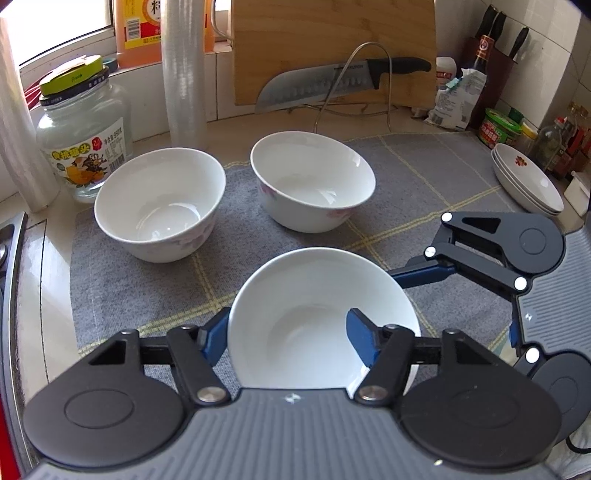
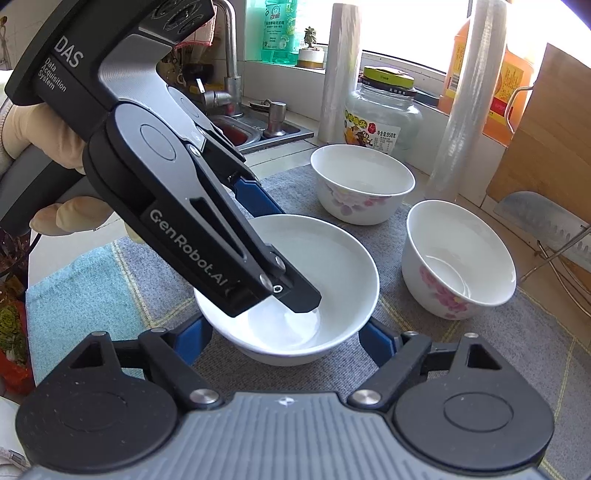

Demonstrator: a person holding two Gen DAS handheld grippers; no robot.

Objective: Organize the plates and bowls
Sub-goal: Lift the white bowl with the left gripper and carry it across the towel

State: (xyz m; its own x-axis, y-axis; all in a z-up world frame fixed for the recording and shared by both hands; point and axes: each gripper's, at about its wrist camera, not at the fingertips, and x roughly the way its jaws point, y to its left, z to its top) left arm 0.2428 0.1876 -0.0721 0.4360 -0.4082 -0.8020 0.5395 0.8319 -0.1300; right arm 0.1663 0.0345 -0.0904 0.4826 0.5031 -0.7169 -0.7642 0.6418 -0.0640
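A plain white bowl (image 1: 306, 317) (image 2: 295, 258) sits on the grey checked mat (image 1: 424, 177). My left gripper (image 1: 288, 332) (image 2: 286, 254) is shut on its wall, with one blue finger outside the rim and the other inside the bowl. My right gripper (image 2: 286, 338) flanks the bowl's lower sides. Its fingers (image 1: 421, 277) lie against or very near the bowl, with the contact hidden under the rim. Two floral bowls (image 1: 159, 206) (image 1: 312, 184) stand upright and empty farther back. A small stack of plates (image 1: 528, 181) rests at the mat's far right.
A glass jar (image 1: 85, 136) and film rolls (image 1: 183, 74) stand behind the bowls. A large knife (image 1: 332, 81) leans on a rack before a cutting board (image 1: 332, 33). Bottles and jars crowd the right corner. In the right wrist view a sink (image 2: 258, 133) lies beyond a gloved hand (image 2: 55, 147).
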